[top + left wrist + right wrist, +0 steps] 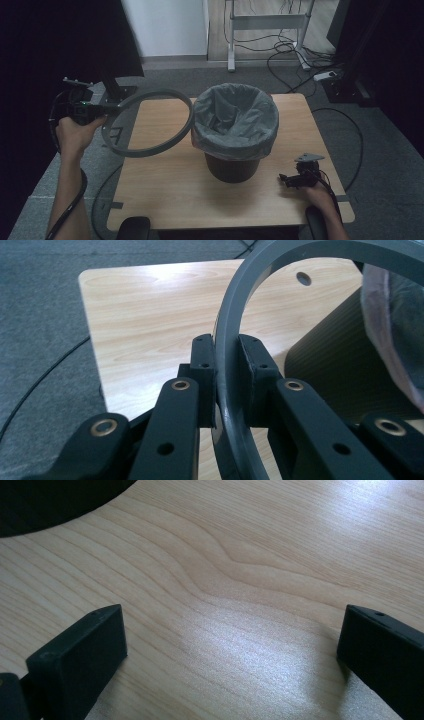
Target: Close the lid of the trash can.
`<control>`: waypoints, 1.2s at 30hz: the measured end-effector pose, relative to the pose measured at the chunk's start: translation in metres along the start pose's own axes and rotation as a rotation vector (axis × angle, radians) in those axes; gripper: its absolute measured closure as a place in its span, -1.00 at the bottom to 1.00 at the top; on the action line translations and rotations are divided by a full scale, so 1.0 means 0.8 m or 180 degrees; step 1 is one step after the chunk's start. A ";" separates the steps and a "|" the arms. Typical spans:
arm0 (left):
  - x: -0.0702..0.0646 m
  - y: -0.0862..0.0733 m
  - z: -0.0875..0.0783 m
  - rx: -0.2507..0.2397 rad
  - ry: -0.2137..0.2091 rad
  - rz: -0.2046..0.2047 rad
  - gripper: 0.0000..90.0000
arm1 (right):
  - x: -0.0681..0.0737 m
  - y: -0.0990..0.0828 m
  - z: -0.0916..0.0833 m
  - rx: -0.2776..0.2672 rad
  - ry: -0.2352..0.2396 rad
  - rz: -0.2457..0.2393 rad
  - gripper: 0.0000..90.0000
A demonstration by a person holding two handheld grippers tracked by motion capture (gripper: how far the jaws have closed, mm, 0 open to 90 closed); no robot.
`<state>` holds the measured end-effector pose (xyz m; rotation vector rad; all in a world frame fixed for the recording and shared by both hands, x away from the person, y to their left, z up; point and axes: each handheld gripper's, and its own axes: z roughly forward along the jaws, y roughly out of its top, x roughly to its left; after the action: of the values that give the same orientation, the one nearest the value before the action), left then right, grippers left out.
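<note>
A large grey plastic ring (150,145) hangs tilted above the table's left side, its right edge close to the bin. My left gripper (111,106) is shut on the ring's left rim; in the left gripper view both pads (206,360) clamp the ring (231,335) between them. A dark bin (232,167) lined with a translucent bag (235,122) stands at the middle of the wooden table (165,190). My right gripper (286,181) rests low on the table at the front right, jaws wide apart with bare wood (225,630) between them.
Cables (290,50) and a white stand's legs (265,22) lie on the floor behind the table. A black stand base (117,92) sits off the table's back left corner. Grey carpet (390,165) surrounds the table.
</note>
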<state>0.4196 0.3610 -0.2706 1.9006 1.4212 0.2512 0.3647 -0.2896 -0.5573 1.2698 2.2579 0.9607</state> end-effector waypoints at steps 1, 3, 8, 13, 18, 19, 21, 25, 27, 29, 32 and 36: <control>-0.003 0.002 0.002 0.0001 -0.0002 0.0015 0.74 | 0.000 0.000 0.000 0.0000 0.0000 0.0000 -1.00; -0.007 0.006 0.006 -0.0003 -0.0007 0.0038 0.74 | 0.000 0.000 0.000 -0.0001 0.0000 -0.0001 -1.00; -0.021 0.018 0.016 -0.0013 -0.0033 0.0087 0.74 | 0.000 0.000 0.000 0.0000 0.0000 0.0000 -1.00; -0.037 0.031 0.027 -0.0009 -0.0081 0.0153 0.74 | 0.000 0.000 0.000 0.0000 0.0000 -0.0001 -1.00; -0.054 0.042 0.041 0.0001 -0.0125 0.0218 0.75 | 0.000 0.000 0.000 0.0000 0.0000 -0.0001 -1.00; -0.057 0.044 0.044 0.0016 -0.0146 0.0237 0.75 | 0.000 0.000 0.000 0.0000 0.0001 -0.0001 -1.00; -0.064 0.048 0.050 0.0024 -0.0175 0.0269 0.75 | 0.000 0.000 0.000 0.0000 0.0000 0.0000 -1.00; -0.077 0.056 0.063 0.0043 -0.0222 0.0328 0.75 | 0.000 0.000 0.000 0.0001 0.0001 0.0002 -1.00; -0.083 0.059 0.068 0.0049 -0.0242 0.0356 0.75 | 0.000 0.000 0.000 0.0000 0.0001 0.0000 -1.00; -0.091 0.063 0.074 0.0047 -0.0277 0.0381 0.75 | 0.000 0.000 0.000 -0.0001 0.0000 0.0000 -1.00; -0.101 0.068 0.082 0.0046 -0.0302 0.0430 0.75 | 0.000 0.000 0.000 -0.0001 0.0000 0.0000 -1.00; -0.113 0.075 0.091 0.0047 -0.0335 0.0475 0.75 | 0.000 0.000 0.000 0.0000 0.0000 -0.0001 -1.00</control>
<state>0.4715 0.2412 -0.2594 2.0046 1.2174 0.2088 0.3647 -0.2896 -0.5574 1.2695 2.2579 0.9608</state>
